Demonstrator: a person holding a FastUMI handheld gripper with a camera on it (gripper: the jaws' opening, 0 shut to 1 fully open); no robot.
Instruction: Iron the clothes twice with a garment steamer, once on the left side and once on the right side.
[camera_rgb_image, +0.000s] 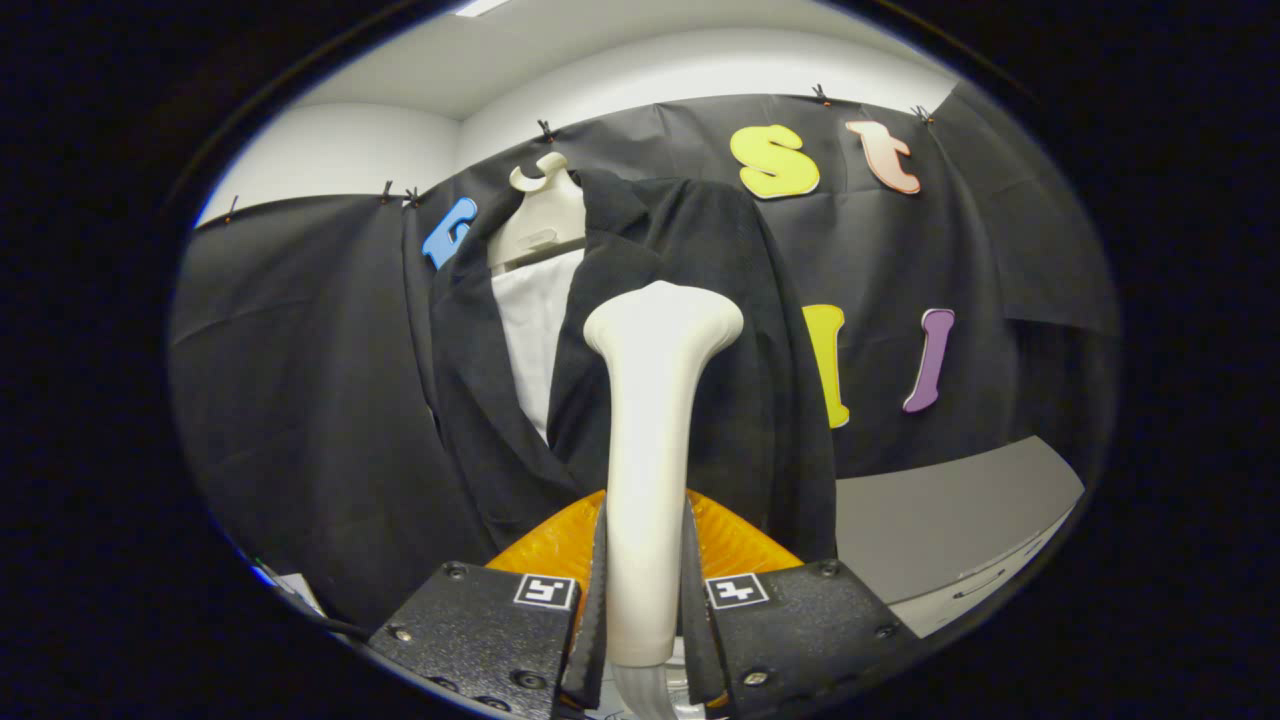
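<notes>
Steamer: clamped in claw, head at jacket front, 12 o'clock; advise slow, even strokes w/ head flat.

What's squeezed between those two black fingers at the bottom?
In the gripper view, the white handle of the garment steamer stands upright between the gripper fingers, both pressing on it, its head before the dark jacket.

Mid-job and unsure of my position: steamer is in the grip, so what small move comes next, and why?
Probably ease the steamer forward onto the black jacket. The hand-held gripper is shut on its handle, and the head sits over the jacket panel beside the white shirt, though contact can't be judged.
</notes>
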